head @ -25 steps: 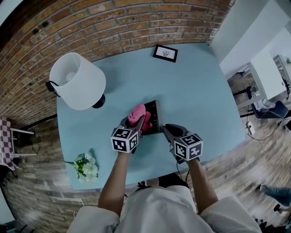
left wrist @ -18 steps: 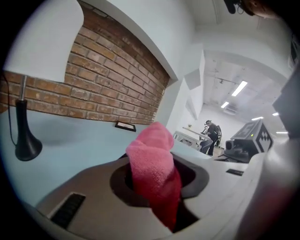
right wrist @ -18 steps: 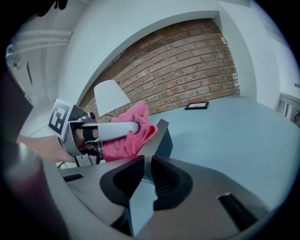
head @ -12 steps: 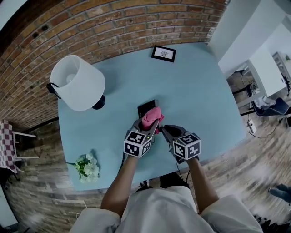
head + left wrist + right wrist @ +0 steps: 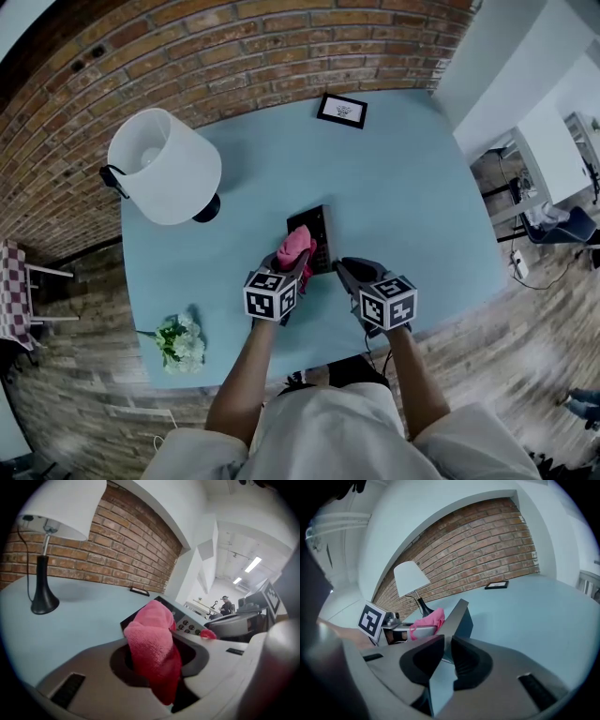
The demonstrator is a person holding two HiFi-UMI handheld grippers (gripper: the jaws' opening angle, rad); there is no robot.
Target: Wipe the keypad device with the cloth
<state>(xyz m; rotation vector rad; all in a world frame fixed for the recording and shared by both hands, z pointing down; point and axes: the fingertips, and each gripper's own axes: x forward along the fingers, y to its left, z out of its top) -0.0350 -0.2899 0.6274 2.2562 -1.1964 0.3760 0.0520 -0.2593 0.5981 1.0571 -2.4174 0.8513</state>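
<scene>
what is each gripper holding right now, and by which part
The left gripper pinches the pink cloth by a bunched fold, most of it bulging above the jaws. The right gripper clamps the keypad device by its near edge.

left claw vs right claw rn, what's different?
Grip: the left claw is shut on the pink cloth; the right claw is shut on the thin near edge of the keypad device.
Place: the left claw reaches over the device's top with the cloth; the right claw stays at its near right corner.
Shared: both are shut and working the same device.
</scene>
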